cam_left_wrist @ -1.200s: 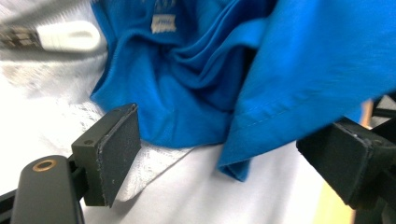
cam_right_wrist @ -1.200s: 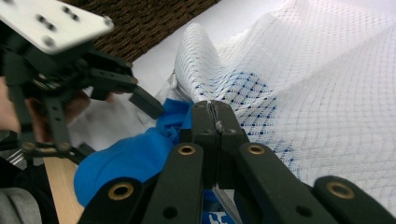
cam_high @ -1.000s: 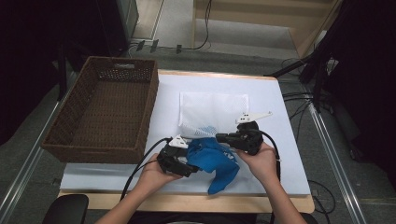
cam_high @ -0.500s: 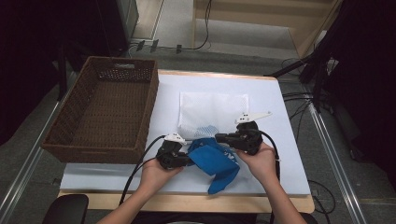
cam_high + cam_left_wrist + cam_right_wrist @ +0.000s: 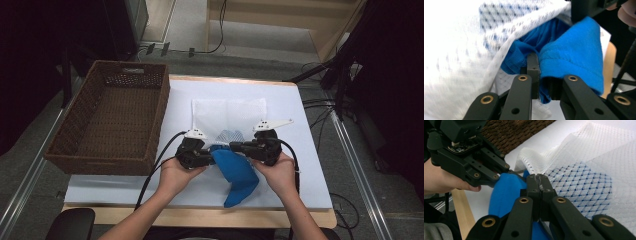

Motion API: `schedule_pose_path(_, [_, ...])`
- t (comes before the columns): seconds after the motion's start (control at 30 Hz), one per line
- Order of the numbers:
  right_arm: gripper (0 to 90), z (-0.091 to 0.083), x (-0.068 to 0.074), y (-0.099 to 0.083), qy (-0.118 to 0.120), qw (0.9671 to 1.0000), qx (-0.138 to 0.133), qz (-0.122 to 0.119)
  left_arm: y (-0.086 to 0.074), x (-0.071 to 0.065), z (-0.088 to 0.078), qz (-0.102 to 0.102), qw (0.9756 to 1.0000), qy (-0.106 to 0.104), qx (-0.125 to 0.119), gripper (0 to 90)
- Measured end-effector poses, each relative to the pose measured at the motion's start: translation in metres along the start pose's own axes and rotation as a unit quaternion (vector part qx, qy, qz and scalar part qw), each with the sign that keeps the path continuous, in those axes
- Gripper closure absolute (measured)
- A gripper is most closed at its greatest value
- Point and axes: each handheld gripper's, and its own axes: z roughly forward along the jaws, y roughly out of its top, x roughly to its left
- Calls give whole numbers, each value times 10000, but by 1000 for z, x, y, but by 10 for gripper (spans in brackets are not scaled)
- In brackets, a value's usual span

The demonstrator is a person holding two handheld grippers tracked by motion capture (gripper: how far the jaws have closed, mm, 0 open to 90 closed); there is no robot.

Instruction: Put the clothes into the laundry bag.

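Note:
A blue cloth [image 5: 239, 174] lies on the white table cover, its upper end tucked into the mouth of a white mesh bag [image 5: 227, 111]. My left gripper [image 5: 213, 154] has just closed its jaws and is shut on the cloth's hemmed edge [image 5: 571, 53], next to the bag's mesh [image 5: 461, 50]. From the right, my right gripper [image 5: 235, 146] meets it, shut on the bag's rim [image 5: 529, 157] and lifting it. In the right gripper view my jaws [image 5: 539, 180] press together above the blue cloth [image 5: 504, 192], with the left gripper [image 5: 510, 173] close beside them.
A brown wicker basket [image 5: 107, 161] stands at the left of the table, its weave also behind the left gripper [image 5: 519, 130]. The white cover [image 5: 295, 170] reaches almost to the wooden front edge. Cables trail from both grippers.
My left gripper's jaws closed on the blue cloth's edge, then it rose and drew toward the bag's mouth with the cloth. The right gripper kept still.

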Motion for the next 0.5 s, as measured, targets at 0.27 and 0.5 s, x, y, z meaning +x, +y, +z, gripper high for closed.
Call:
schedule_pose_path(0.27, [900,-1,-1,-1,-24,10000,13,10,6,-6,-7,126,9984,-67,553,800])
schedule_pose_path(0.5, [900,2,1,0,-15,10000,50,-18,10,-10,-9,178,9987,-217,415,754])
